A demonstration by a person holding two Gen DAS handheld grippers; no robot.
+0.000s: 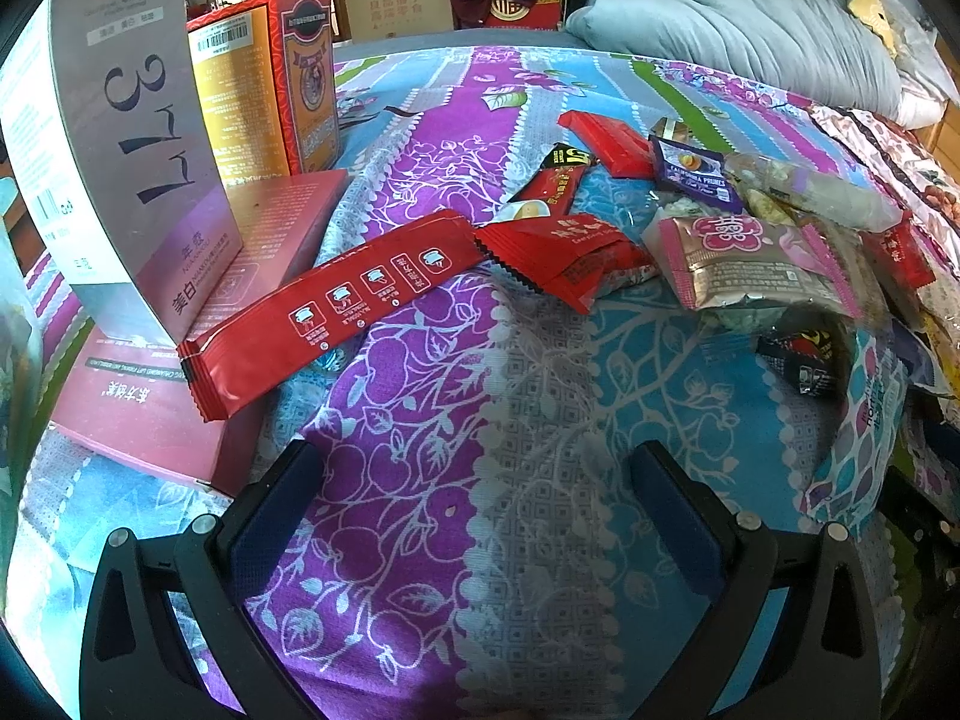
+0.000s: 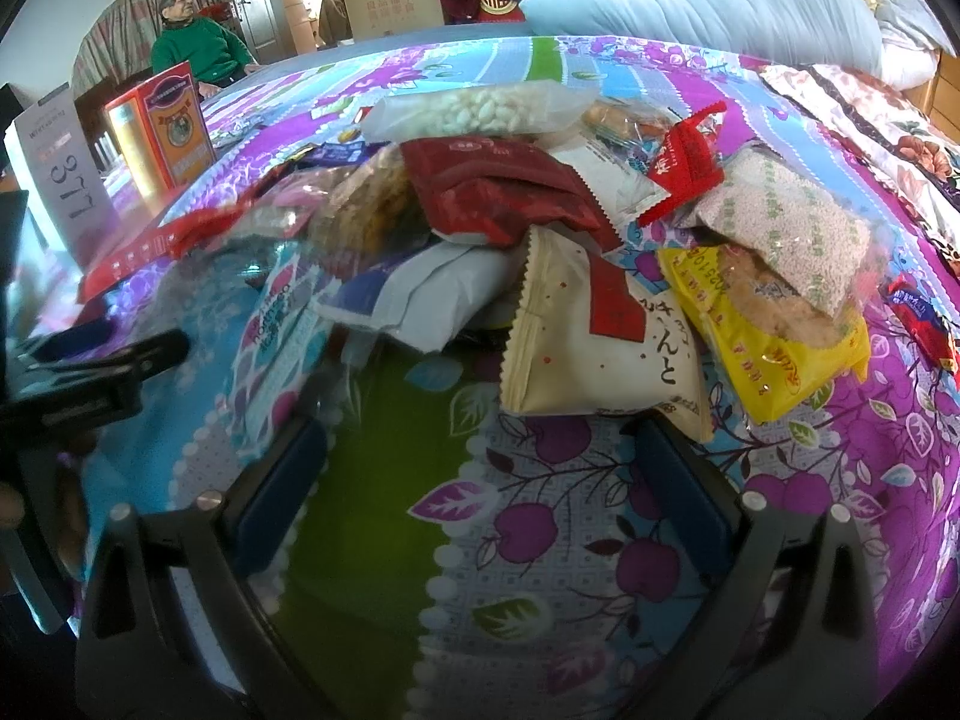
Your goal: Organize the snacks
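My left gripper [image 1: 474, 516] hangs with its fingers spread and empty over the patterned bedsheet [image 1: 420, 480]; my right gripper [image 2: 480, 480] is likewise spread, holding nothing. Snack packets lie heaped on the sheet ahead of it: a cream packet [image 2: 594, 348] nearest, a yellow packet [image 2: 780, 354] beside it, a dark red packet [image 2: 498, 192] above. A long red packet [image 1: 324, 306] leans on a pink box [image 1: 150, 414].
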